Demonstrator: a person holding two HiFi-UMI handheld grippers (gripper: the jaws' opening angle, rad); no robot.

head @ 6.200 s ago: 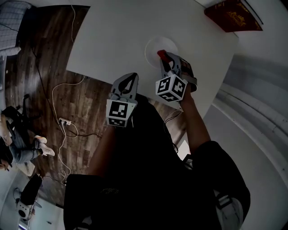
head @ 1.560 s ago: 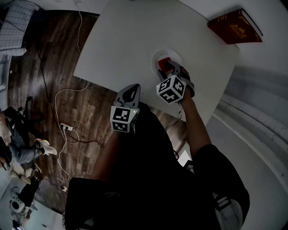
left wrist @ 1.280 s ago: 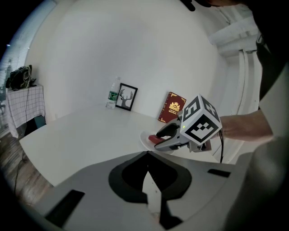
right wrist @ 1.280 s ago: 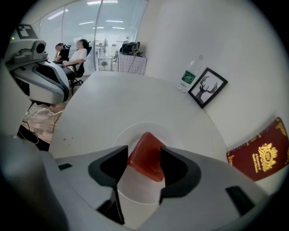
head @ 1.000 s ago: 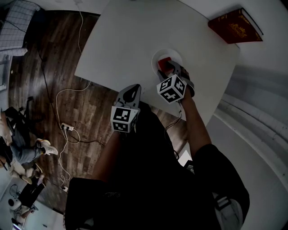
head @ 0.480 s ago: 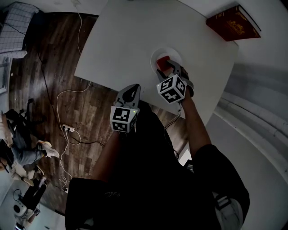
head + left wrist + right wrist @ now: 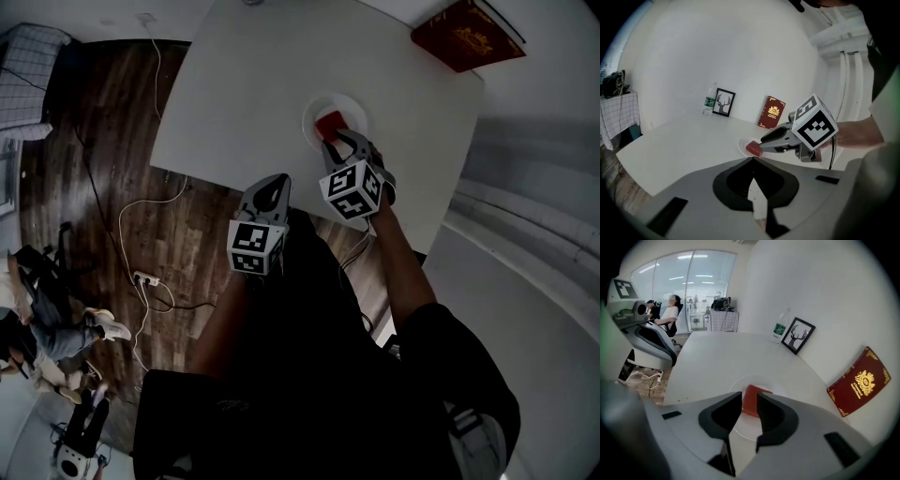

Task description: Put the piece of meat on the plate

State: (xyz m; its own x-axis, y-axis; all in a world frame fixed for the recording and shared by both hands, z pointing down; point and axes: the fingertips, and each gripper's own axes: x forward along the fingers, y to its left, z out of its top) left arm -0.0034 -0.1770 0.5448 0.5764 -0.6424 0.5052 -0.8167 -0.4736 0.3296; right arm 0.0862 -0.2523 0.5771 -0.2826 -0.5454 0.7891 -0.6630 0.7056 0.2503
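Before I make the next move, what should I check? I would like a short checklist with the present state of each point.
1. Piece of meat lies on the plate: ok.
2. Meat sits inside the plate's rim: ok in the head view.
3. Right tool is free of the meat: ok. Its jaws are closing, the pads press on nothing, and the meat lies beyond the tips.
4. Left tool is shut, empty and away from the plate: ok.
5. Red book stands clear of the plate: ok.
6. Meat lies flat and steady: cannot tell, because the right tool hides its near edge.
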